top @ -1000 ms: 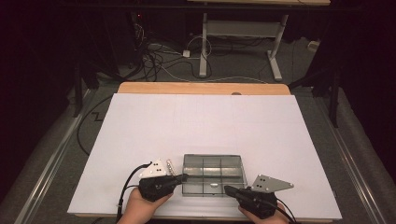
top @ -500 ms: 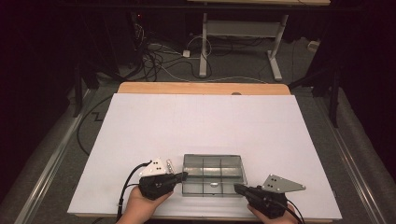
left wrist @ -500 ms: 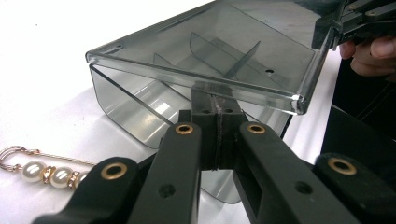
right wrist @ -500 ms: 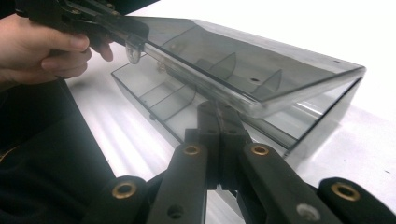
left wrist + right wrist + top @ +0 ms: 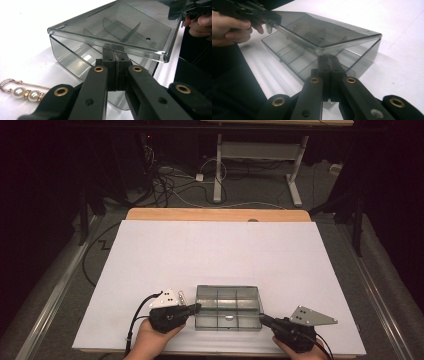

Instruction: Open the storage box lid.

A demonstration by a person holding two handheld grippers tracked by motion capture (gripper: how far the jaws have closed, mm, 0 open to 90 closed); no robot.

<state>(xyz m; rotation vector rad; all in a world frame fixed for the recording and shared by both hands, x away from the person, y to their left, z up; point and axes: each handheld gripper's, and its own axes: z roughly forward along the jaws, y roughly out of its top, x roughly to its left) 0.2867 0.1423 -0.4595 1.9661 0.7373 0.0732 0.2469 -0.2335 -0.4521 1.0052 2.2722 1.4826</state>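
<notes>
Item: smoky clear plastic divided box point(image 5: 228, 307), near desk edge — I am levering its hinged lid point(image 5: 120, 30) open with left tool point(image 5: 196, 308) and right tool point(image 5: 264, 320), both closed, gripping nothing. Next: lift higher.

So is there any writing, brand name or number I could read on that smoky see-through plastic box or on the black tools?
None: no word, number or sign can be read anywhere.
The smoky clear plastic compartment box: bare lid, no label.
The left black two-jaw gripper and right black two-jaw gripper: brass rivets, no print.
The gold safety pin with two pearl beads: no marking.
The white table sheet: blank.
</notes>
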